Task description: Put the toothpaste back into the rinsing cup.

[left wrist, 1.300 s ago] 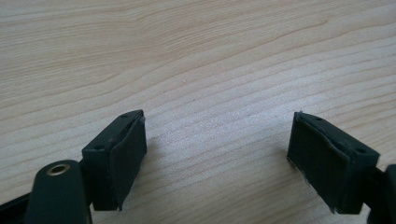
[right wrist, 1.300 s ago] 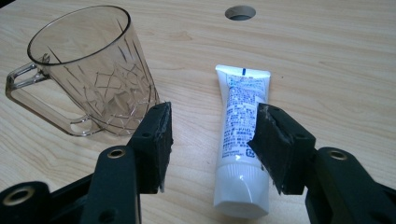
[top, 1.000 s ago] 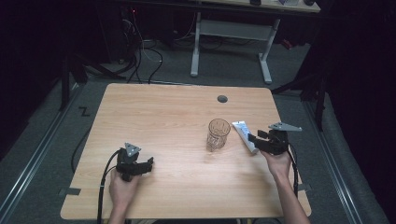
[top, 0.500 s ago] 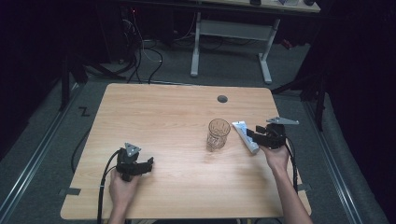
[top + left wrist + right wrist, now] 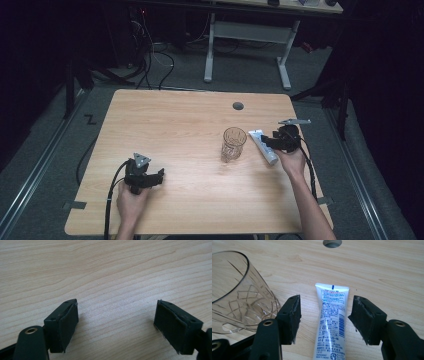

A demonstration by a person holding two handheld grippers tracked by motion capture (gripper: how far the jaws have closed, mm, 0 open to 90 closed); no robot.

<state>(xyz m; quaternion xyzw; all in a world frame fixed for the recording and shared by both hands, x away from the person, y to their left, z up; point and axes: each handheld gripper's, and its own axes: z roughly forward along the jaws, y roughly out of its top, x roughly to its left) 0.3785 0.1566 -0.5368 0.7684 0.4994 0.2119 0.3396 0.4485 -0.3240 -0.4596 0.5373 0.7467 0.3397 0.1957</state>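
On the bench (image 5: 190, 125), the cut-glass tumbler (image 5: 233, 144) stands just beside the right hand-held gripper (image 5: 324, 315), whose jaws have just been opening and straddle the lying white tube (image 5: 332, 320) without pressing; a sideways move could knock it over. The left hand-held gripper (image 5: 116, 322) is spread, empty. Small Japanese print and a barcode; no brand is legible.

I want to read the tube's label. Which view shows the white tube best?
The right gripper view: the white tube lies close up between the open jaws, its blue and red print visible. The high view shows it small, beside the glass.
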